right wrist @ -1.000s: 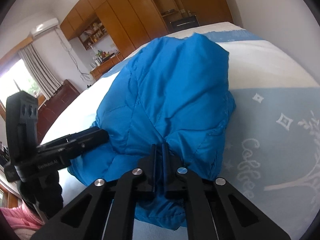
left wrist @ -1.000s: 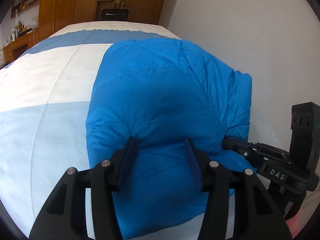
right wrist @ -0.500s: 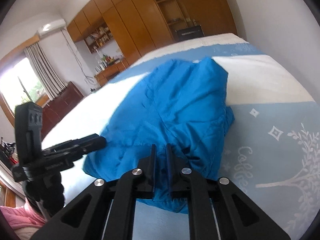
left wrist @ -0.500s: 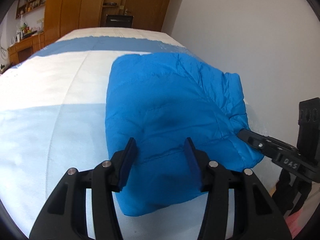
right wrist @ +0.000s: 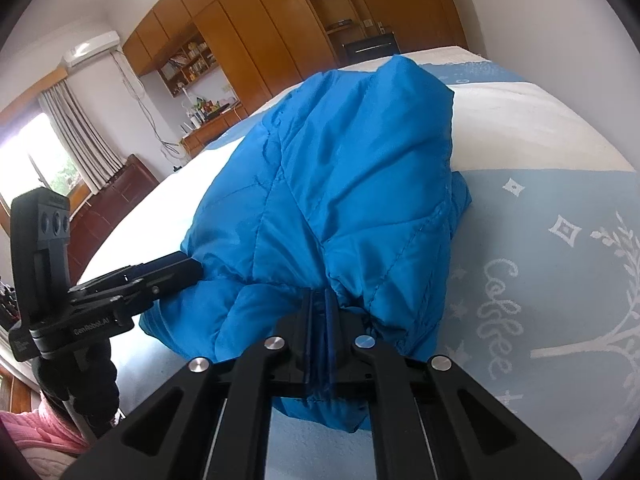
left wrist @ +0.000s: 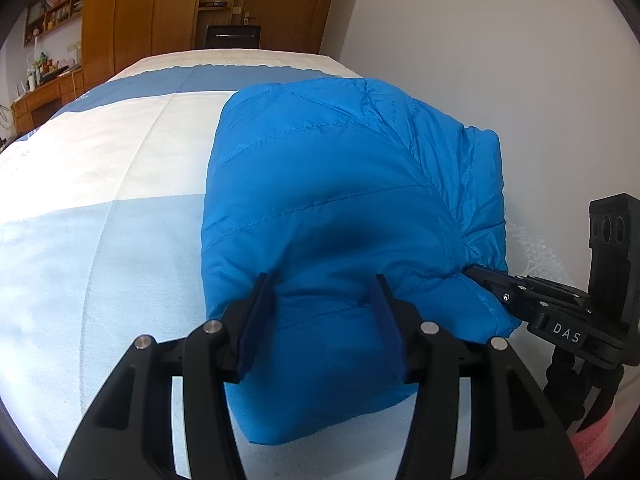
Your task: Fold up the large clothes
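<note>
A puffy blue jacket (left wrist: pixel 340 200) lies bunched on the bed, its near end raised between both grippers. In the left wrist view my left gripper (left wrist: pixel 322 280) has a thick fold of the jacket filling the space between its blue pads, and it grips that fold. The right gripper (left wrist: pixel 476 270) bites into the jacket's right corner. In the right wrist view the jacket (right wrist: pixel 340 180) rises ahead, and my right gripper (right wrist: pixel 318 296) is shut on a thin edge of its fabric. The left gripper (right wrist: pixel 192 270) enters the jacket from the left.
The bed (left wrist: pixel 100 200) carries a white and light-blue patterned cover (right wrist: pixel 540 240). A white wall (left wrist: pixel 500 60) runs close along its right side. Wooden wardrobes (left wrist: pixel 160 8) and a desk (left wrist: pixel 40 96) stand beyond. Pink cloth (right wrist: pixel 40 432) shows at the lower left.
Half a second ago the jacket lay flatter and farther off; now it bulks closer and higher before both grippers. Both grips have stayed as they were.
</note>
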Available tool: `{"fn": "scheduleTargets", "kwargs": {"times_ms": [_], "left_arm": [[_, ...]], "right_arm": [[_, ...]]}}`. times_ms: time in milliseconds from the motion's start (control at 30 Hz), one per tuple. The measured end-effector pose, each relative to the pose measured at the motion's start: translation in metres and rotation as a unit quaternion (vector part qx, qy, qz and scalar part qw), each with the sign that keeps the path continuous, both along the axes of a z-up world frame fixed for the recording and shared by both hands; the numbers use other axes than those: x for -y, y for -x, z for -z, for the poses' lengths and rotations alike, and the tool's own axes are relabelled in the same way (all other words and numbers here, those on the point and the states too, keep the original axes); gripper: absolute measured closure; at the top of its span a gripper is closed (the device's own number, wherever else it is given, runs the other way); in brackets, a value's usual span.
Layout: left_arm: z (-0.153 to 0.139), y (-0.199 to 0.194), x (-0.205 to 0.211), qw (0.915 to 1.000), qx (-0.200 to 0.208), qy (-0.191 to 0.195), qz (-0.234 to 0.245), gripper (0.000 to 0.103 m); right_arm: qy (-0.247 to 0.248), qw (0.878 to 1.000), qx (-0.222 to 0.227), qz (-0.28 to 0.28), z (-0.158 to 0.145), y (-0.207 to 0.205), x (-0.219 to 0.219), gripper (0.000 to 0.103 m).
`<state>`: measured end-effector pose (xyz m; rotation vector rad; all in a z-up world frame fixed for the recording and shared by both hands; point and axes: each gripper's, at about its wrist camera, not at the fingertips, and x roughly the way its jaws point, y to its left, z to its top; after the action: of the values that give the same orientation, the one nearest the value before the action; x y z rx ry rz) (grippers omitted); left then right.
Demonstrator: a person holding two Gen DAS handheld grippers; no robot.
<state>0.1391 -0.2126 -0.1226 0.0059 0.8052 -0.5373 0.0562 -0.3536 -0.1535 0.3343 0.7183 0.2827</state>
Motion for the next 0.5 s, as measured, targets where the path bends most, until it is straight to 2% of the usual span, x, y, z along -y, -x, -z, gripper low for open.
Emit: {"fn": "scheduleTargets", "kwargs": {"times_ms": [167,367,500], "left_arm": [[-0.0026,-0.0002,-0.0028,1.0,0.003,0.002,-0.002,0.052],[0.0001,-0.0022,-0.0038,1.0,0.004,0.009,0.001,0.052],[-0.0015,0.0009,-0.0034,0.9999,0.004,0.011,0.001,0.052]], "right_arm": [[-0.028,1.0,-0.004,-0.004,-0.0057,-0.0009,0.0069,0.099],[-0.011,1.0,0.0,-0.002,-0.0075,-0.0019,0.0007,0.099],[-0.023,1.0,-0.005,-0.001,-0.0085,-0.0019,0.0009,0.099]]}}
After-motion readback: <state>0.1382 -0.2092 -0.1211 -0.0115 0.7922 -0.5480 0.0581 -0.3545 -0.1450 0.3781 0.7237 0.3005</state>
